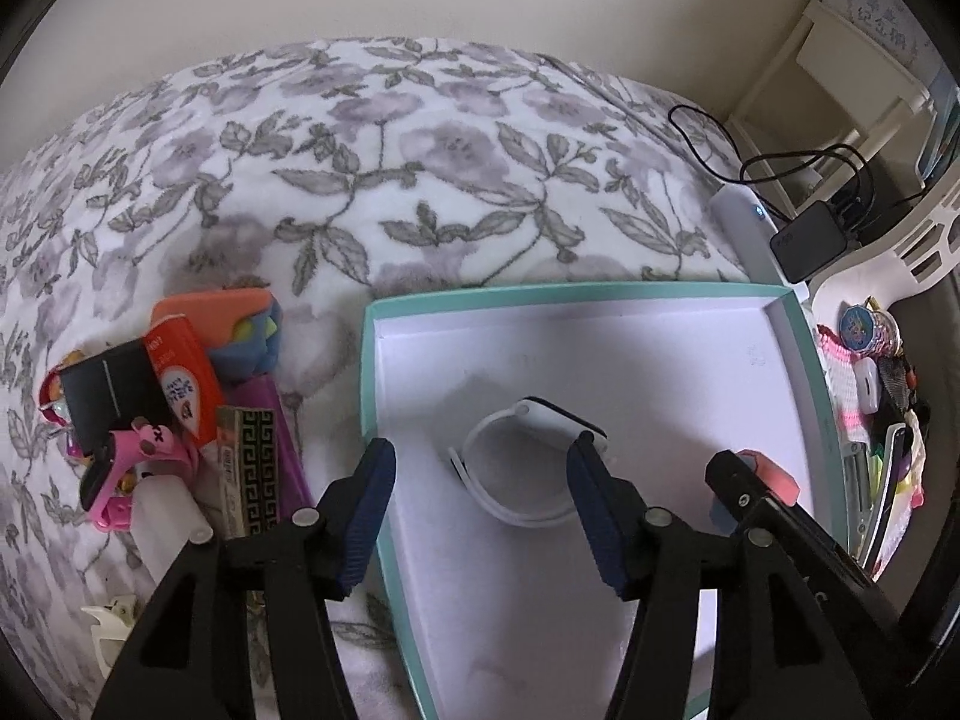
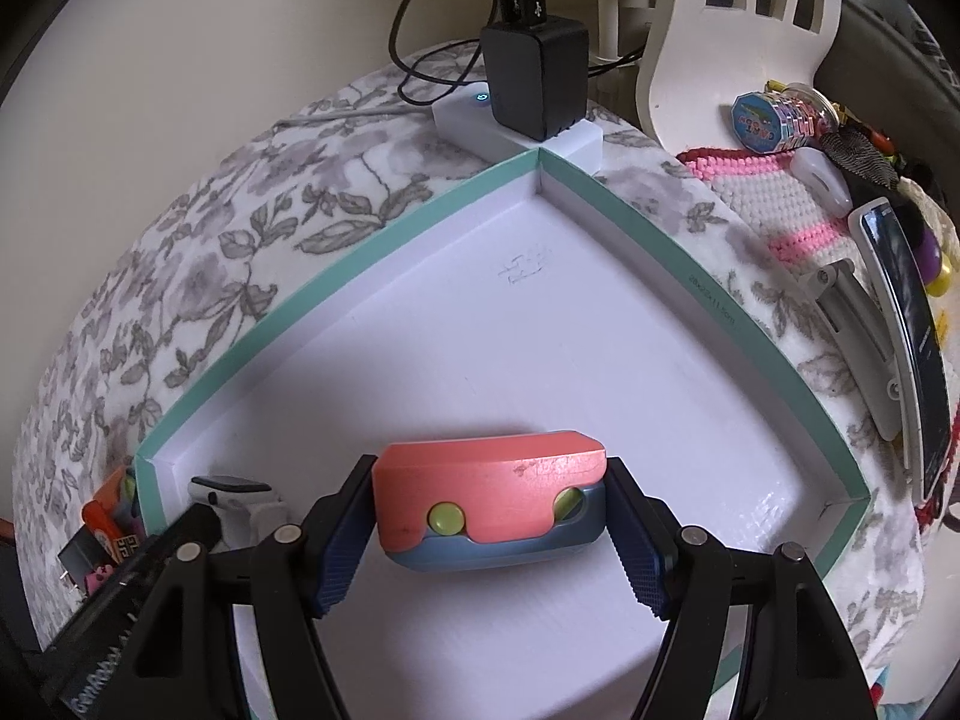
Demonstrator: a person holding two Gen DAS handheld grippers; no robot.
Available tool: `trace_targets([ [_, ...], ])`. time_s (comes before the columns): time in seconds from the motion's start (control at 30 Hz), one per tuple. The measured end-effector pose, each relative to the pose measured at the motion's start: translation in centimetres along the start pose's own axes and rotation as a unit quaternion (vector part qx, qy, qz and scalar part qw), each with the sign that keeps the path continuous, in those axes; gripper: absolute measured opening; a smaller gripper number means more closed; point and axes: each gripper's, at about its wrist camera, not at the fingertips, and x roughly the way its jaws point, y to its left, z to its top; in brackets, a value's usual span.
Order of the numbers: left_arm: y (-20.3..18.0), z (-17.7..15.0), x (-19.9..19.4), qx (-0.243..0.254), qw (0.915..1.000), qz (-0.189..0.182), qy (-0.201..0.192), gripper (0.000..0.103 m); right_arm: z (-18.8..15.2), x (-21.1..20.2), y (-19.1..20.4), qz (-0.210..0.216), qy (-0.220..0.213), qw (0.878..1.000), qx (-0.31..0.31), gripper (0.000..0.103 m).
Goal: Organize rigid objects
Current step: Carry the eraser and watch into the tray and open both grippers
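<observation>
- Right gripper point(image 2: 489, 531), bottom centre of its view, pinches the coral-and-blue case point(image 2: 489, 507) over the teal box point(image 2: 708, 312) floor;
- left gripper point(image 1: 483, 501) spread wide; white smartwatch point(image 1: 528, 462) lies between its fingers, inside the box.

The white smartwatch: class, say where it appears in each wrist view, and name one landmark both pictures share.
Left wrist view: the white smartwatch lies in the middle of the box floor, between the open left gripper fingers.
Right wrist view: the watch sits at the lower left, by the box's left corner.
Shared landmark: the teal-rimmed box.
</observation>
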Motion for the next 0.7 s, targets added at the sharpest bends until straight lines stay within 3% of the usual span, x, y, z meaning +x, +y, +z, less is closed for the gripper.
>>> trace_targets([
  [0.37,1.3,0.4,-2.2,-0.016,0.9994,0.012,-0.028,0.064,-0.1,0.1,0.6,-0.004,-0.002,1.0,-0.027,0.076],
  [0.5,2.3,0.6,-2.6,-0.028,0.9988,0.02,-0.035,0.064,-0.3,-0.3,1.1,-0.007,-0.019,0.999,-0.047,0.087],
  [0.57,2.8,0.7,-2.8,-0.036,0.9981,0.028,-0.041,0.071,-0.3,-0.5,1.4,-0.004,-0.024,0.998,-0.053,0.087],
  [0.6,3.1,0.7,-3.0,-0.039,0.9976,0.034,-0.046,0.08,-0.4,-0.6,1.5,-0.002,-0.026,0.998,-0.057,0.088],
  [0.7,3.8,0.8,-3.3,-0.044,0.9962,0.049,-0.057,0.083,-0.5,-0.6,1.9,-0.004,-0.03,0.997,-0.065,0.092],
])
